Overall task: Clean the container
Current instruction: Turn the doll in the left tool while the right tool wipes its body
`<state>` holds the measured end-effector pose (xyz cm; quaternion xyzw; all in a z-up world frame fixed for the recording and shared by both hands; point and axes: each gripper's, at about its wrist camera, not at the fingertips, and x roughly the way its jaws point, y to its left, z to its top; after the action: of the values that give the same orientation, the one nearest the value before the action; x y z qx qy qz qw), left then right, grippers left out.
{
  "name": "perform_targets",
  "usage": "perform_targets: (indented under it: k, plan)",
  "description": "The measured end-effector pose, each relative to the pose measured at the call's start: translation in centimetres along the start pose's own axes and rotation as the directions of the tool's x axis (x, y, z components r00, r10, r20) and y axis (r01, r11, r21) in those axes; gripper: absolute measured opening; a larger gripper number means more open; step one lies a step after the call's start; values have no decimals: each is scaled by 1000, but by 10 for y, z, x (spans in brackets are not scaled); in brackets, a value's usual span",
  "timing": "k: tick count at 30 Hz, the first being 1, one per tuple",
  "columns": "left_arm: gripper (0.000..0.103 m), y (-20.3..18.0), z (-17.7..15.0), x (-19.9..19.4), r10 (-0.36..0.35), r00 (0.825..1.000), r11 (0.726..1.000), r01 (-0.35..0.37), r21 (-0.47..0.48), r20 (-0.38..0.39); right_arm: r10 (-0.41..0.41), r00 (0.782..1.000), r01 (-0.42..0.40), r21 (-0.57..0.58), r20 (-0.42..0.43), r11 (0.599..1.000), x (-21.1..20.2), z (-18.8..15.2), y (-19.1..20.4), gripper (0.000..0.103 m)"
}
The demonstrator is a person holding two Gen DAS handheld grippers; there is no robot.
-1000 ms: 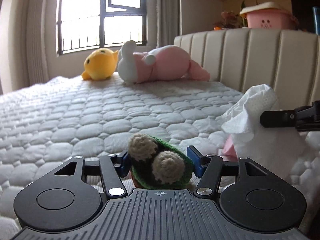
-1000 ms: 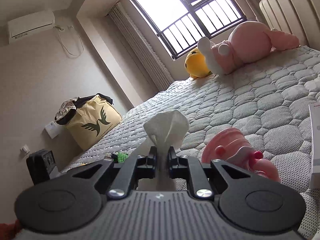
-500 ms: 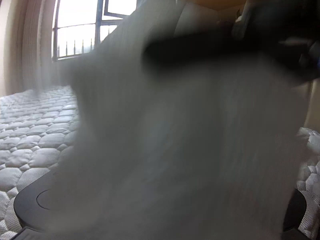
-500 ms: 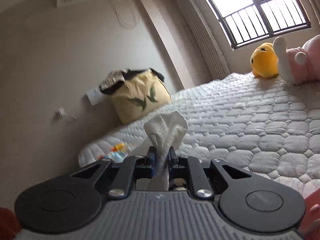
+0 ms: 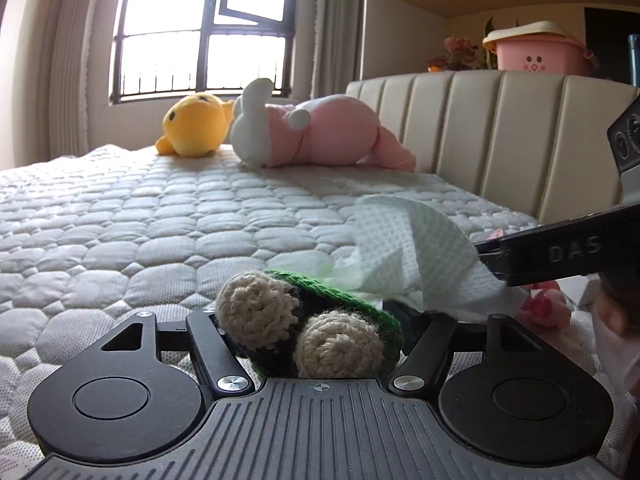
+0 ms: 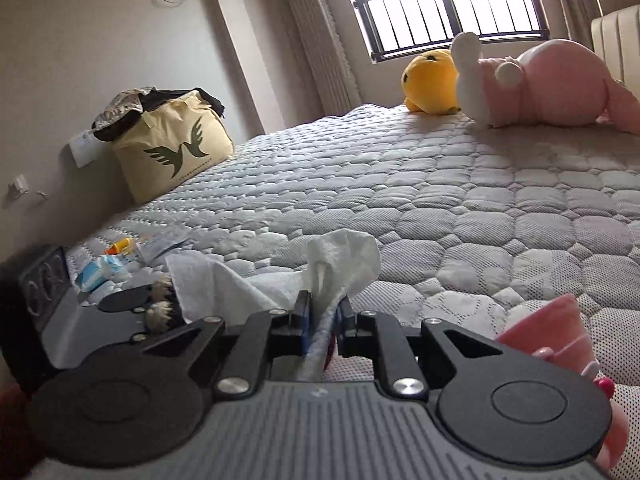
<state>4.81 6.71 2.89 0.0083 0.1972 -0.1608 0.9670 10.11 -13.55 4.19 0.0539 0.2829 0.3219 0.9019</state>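
Note:
My left gripper [image 5: 316, 320] is shut on a crocheted container [image 5: 304, 332] with a green rim and two beige knitted balls on its front. It is held just above the quilted mattress [image 5: 160, 224]. A white tissue [image 5: 404, 252] drapes onto the container's right rim. My right gripper [image 6: 322, 308] is shut on that tissue [image 6: 344, 256] and comes in from the right of the left wrist view as a black finger [image 5: 560, 256]. In the right wrist view the container [image 6: 160, 312] and the left gripper [image 6: 120, 304] sit at the lower left, partly under the tissue.
A yellow plush [image 5: 192, 126] and a pink plush [image 5: 320, 136] lie at the far end of the bed by the window. A padded headboard [image 5: 500, 132] runs along the right. A pink toy [image 6: 552, 332], a beige bag [image 6: 168, 148] and small packets [image 6: 116, 248] are nearby.
The tissue swept close across the left camera half a second ago and now rests on the container's right rim. The right gripper has swung left toward the left gripper.

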Motion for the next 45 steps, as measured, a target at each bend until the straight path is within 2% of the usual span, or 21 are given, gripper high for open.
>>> perform_targets:
  k: [4, 6, 9, 11, 12, 17, 21, 26, 28, 29, 31, 32, 34, 35, 36, 37, 38, 40, 42, 44, 45]
  plan:
    - [81, 18, -2, -6, -17, 1000, 995, 15, -94, -23, -65, 998, 65, -2, -15, 998, 8, -6, -5, 14]
    - [82, 29, -4, -7, -33, 999, 986, 25, -164, -43, -58, 998, 58, 15, -7, 998, 10, -5, -6, 14]
    - [87, 40, -8, -10, -61, 996, 964, 45, -260, -57, 65, 996, -69, 79, 55, 995, 6, 6, -3, 14]
    - [89, 47, -12, -10, -72, 995, 950, 47, -310, -70, 185, 977, -199, 132, 110, 971, 3, 16, 1, 14]
    - [89, 50, -13, -10, -80, 994, 941, 50, -333, -75, 188, 976, -202, 131, 111, 971, 5, 16, 2, 14]
    - [93, 67, -23, -16, -115, 989, 895, 62, -442, -95, 67, 997, -70, 66, 51, 995, 22, 8, 5, 14]
    - [93, 84, -27, -21, -179, 979, 820, 94, -564, -98, -35, 999, 35, 8, 8, 999, 35, 1, 6, 14]
    - [94, 95, -25, -13, -216, 968, 741, 78, -667, -126, -12, 1000, 9, 132, 28, 991, 18, -12, -20, 14]
    - [94, 99, -26, -3, -229, 966, 695, 75, -715, -121, -10, 998, -1, 160, 68, 987, 3, -15, -25, 14]
    - [93, 99, -23, 2, -226, 967, 701, 76, -709, -119, -8, 996, -8, 171, 91, 985, -5, -16, -27, 14]
    - [74, 97, -19, 11, -219, 969, 714, 78, -696, -116, -4, 991, -22, 191, 137, 981, -22, -17, -31, 14]
    - [71, 92, -14, 15, -217, 969, 750, 88, -656, -117, -3, 989, -25, 189, 150, 982, -27, -16, -32, 14]
    - [68, 70, 3, 16, -157, 981, 884, 87, -458, -118, -2, 986, -27, 175, 166, 984, -34, -12, -31, 14]
    - [68, 49, 12, 13, -99, 990, 961, 67, -268, -105, -1, 985, -28, 168, 174, 985, -37, -11, -31, 14]
    - [67, 21, 19, 9, -44, 996, 998, 40, -45, -84, -1, 983, -29, 161, 182, 987, -40, -9, -31, 14]
    - [66, -2, 16, 5, -25, 997, 991, 34, 132, -70, 0, 982, -30, 154, 190, 988, -43, -7, -31, 14]
    - [66, -25, 13, 1, -10, 999, 953, 26, 301, -53, 1, 980, -31, 147, 198, 989, -47, -5, -30, 14]
    - [72, -65, -4, -10, -15, 1000, 849, 24, 529, -22, 3, 977, -32, 132, 214, 991, -53, -1, -30, 14]
    - [76, -91, -27, -20, -14, 999, 748, -11, 664, 32, 5, 973, -33, 118, 230, 992, -60, 3, -29, 14]
    - [80, -104, -42, -27, -38, 998, 714, -13, 700, 57, 8, 969, -34, 104, 246, 994, -66, 7, -29, 14]
    - [83, -109, -46, -30, -47, 997, 715, -10, 699, 62, 9, 967, -35, 96, 254, 995, -70, 9, -29, 14]
